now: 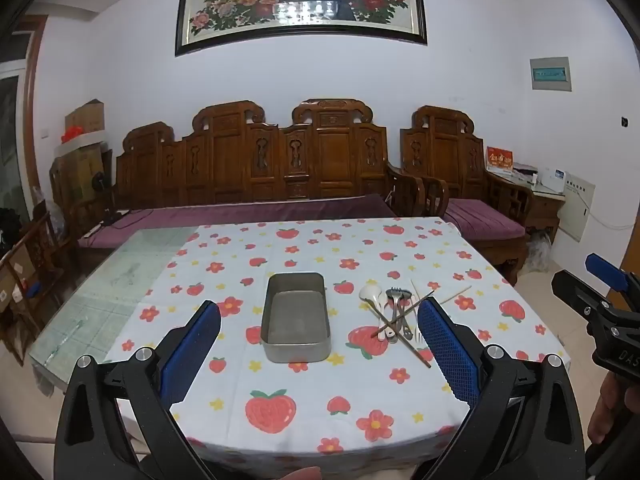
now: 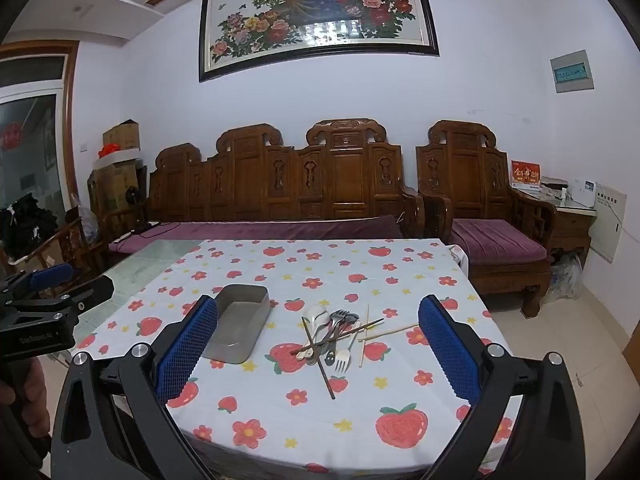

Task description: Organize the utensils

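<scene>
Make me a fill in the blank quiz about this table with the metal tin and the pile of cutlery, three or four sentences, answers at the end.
1. The metal tin on the tablecloth is ____ inside.
2. Seen from either camera, the pile of cutlery lies to the ____ of the tin.
3. The white spoon lies in the pile, not in the ____.
4. Both the left tool and the right tool have their jaws ____, holding nothing.

Missing words: empty; right; tin; open

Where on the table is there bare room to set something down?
Free: the tablecloth in front of the metal tin and utensil pile, the cloth behind them toward the sofa, and the bare glass strip left of the cloth. Crowded: the pile right of the tin.
</scene>
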